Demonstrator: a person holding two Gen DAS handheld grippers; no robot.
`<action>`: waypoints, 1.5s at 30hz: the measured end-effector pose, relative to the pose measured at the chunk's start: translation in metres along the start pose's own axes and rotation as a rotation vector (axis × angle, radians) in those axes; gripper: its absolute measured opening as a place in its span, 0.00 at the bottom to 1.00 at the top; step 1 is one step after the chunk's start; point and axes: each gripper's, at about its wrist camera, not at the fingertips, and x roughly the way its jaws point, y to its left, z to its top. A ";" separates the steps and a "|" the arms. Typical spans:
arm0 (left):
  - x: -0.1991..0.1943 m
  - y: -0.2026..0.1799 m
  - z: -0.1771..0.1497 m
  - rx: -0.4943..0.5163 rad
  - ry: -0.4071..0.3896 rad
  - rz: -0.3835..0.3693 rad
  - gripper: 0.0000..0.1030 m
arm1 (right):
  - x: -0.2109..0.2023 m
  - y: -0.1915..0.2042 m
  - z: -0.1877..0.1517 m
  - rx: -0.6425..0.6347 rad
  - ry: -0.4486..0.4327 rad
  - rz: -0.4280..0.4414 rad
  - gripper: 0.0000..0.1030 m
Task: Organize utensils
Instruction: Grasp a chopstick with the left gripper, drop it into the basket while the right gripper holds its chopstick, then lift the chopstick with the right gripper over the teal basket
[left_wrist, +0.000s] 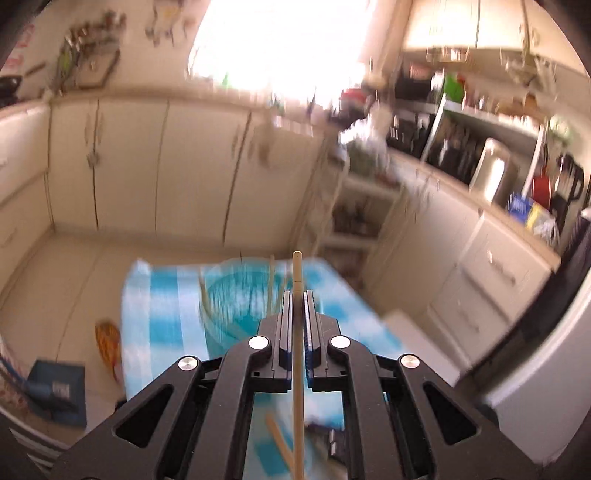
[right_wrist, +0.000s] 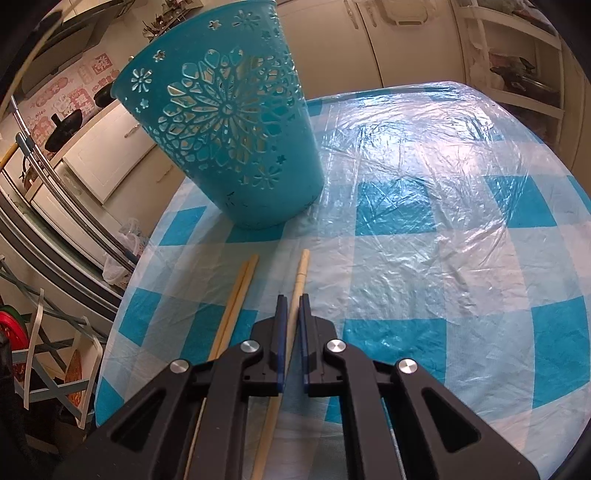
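Both grippers grip chopsticks. My left gripper is clamped on a pale chopstick, carried high, its long axis pointing far along the fingers, over the teal basket below. My right gripper is closed around a cream chopstick on the checked tablecloth, aimed toward the basket at far left. A wooden chopstick pair lies just left.

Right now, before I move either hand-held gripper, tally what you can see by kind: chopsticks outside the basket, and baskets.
Held chopstick in the left hand-held gripper: 1
Pale chopstick between the right hand-held gripper fingers: 1
Tan chopsticks lying on the tablecloth: 2
Teal basket: 1
Total: 5
Chopsticks inside the basket are too blurred to count.
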 end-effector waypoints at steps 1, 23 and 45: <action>0.002 -0.001 0.011 -0.010 -0.047 0.002 0.05 | 0.000 -0.001 0.000 0.002 -0.001 0.002 0.05; 0.094 0.018 -0.001 -0.009 -0.281 0.342 0.05 | 0.000 0.001 0.001 0.007 -0.004 0.005 0.06; -0.001 0.037 -0.082 0.051 -0.090 0.494 0.93 | 0.007 0.034 -0.008 -0.162 0.004 -0.153 0.06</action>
